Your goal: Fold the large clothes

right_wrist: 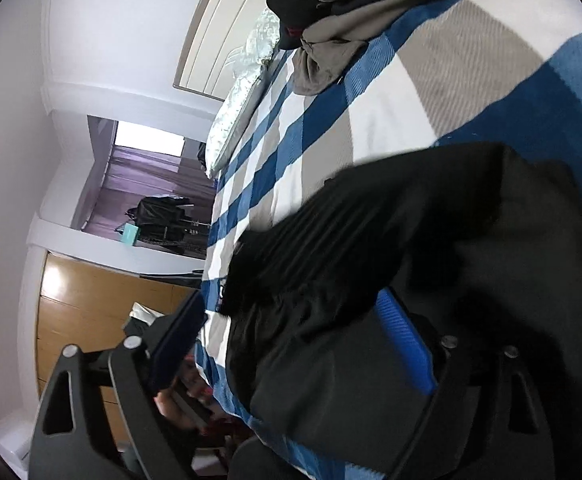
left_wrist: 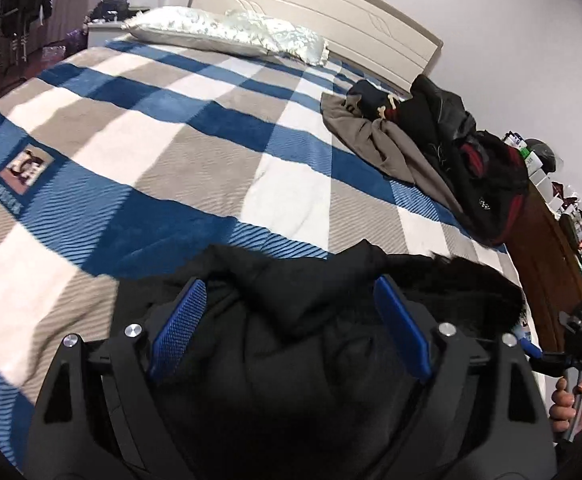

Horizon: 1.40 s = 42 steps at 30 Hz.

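Observation:
A large black coat (left_wrist: 291, 344) with a furry black trim (left_wrist: 471, 280) lies bunched at the near edge of the bed. My left gripper (left_wrist: 291, 292) is open, its blue pads (left_wrist: 179, 320) spread wide with coat fabric between them. In the right wrist view, the same black coat (right_wrist: 371, 248) fills the lower right. My right gripper (right_wrist: 291, 312) is open, rolled on its side, with coat fabric bulging between its fingers (right_wrist: 407, 344). The right gripper also shows at the right edge of the left wrist view (left_wrist: 531, 348), held by a hand.
The bed has a blue, white and grey checked blanket (left_wrist: 171, 140). A pillow (left_wrist: 227, 30) lies by the headboard. A pile of dark and grey clothes (left_wrist: 431, 140) sits along the bed's right side. A cluttered wooden dresser (left_wrist: 547, 240) stands beyond it.

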### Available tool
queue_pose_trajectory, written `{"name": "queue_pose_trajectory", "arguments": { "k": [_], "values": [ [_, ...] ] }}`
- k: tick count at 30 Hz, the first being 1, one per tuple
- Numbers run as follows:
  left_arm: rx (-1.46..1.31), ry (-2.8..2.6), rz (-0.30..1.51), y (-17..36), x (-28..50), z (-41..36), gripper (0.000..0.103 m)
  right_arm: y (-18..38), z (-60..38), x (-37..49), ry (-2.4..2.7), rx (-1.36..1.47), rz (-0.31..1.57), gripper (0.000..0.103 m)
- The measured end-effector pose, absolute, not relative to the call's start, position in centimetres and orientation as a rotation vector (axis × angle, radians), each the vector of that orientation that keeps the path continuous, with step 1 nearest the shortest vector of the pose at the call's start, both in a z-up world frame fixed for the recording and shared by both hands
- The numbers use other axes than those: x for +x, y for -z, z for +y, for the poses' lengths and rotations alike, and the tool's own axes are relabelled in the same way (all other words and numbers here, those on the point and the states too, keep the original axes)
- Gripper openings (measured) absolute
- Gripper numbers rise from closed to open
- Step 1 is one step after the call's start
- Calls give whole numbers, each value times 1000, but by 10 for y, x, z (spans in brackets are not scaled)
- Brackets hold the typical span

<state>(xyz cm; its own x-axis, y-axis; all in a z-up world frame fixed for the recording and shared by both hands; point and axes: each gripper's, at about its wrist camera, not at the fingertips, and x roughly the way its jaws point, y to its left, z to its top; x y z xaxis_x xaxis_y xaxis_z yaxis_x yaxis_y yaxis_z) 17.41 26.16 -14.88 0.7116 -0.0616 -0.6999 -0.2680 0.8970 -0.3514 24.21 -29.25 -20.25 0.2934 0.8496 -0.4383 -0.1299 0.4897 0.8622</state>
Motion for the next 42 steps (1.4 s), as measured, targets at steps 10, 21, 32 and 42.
{"name": "queue_pose_trajectory", "arguments": {
  "k": [10,21,32,42],
  "values": [
    [-355,-115,843,163,127,216,84,191,-297,185,-643,625,1012,74],
    [-289,-68,889,180,170,198,84,176,-237,199,-584,209,945,50],
    [-179,161,1015,231,255,186,25,230,-212,302,-490,76,982,0],
    [-211,204,948,258,304,216,13,281,-227,393,-428,89,994,0]
  ]
}}
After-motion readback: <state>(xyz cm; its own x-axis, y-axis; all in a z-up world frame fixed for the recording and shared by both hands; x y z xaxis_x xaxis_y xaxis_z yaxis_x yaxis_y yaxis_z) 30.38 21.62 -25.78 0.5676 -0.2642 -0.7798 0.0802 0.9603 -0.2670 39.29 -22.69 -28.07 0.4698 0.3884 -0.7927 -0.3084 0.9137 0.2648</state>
